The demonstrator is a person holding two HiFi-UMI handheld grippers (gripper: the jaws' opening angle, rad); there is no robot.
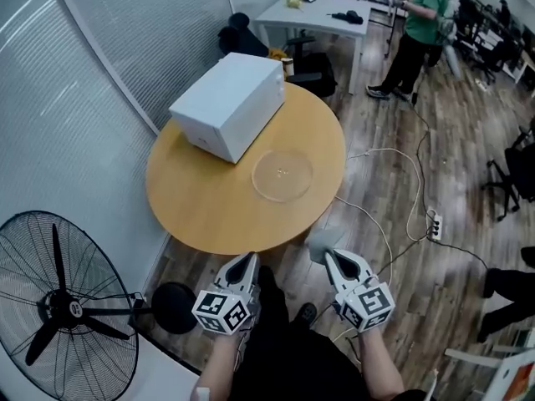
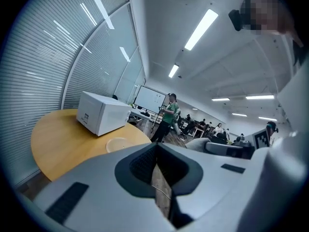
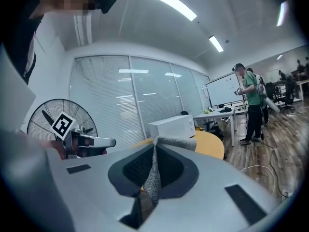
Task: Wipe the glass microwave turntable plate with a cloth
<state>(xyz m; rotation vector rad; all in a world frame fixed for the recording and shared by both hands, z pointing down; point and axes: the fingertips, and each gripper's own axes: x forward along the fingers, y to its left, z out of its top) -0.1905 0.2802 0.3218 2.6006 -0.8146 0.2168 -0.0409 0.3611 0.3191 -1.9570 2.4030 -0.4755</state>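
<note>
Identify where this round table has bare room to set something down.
Bare wood: the wide near-left stretch of the table, between the microwave, the glass plate and the near rim; also a strip right of the plate. Crowded: the far-left side, under the microwave.

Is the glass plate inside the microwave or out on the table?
Out. The glass plate lies flat on the round table, beside the white microwave.

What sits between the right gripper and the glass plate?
Head view: only the grey cloth clamped in the right gripper, then bare table up to the glass plate.
</note>
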